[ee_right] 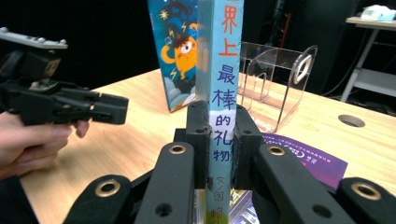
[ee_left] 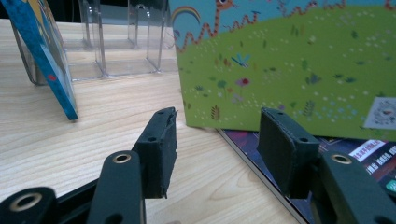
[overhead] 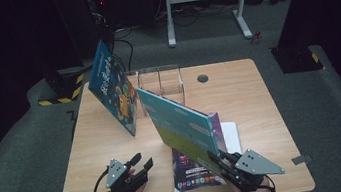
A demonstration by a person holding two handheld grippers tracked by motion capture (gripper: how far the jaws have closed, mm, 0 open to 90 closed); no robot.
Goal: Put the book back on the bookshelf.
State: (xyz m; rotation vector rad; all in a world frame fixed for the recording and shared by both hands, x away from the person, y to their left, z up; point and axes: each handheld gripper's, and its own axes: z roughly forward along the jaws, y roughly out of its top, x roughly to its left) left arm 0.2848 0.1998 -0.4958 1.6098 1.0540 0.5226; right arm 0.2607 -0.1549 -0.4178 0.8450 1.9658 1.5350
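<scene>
The right gripper (ee_right: 219,140) is clamped on the spine of the green-and-teal book (overhead: 182,124), holding it tilted above the purple book (overhead: 194,173) lying on the tabletop (overhead: 239,96). Its spine reads "最棒的礼物". The left gripper (overhead: 140,163) hovers empty beside it, jaws apart.

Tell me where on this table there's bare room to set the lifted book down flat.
Bare wood runs along the table's right side, from the cable hole down past the flat purple book. A smaller patch lies between the left gripper and the leaning blue book. Crowded: the middle, around the clear rack, and the green book in the right gripper.
</scene>
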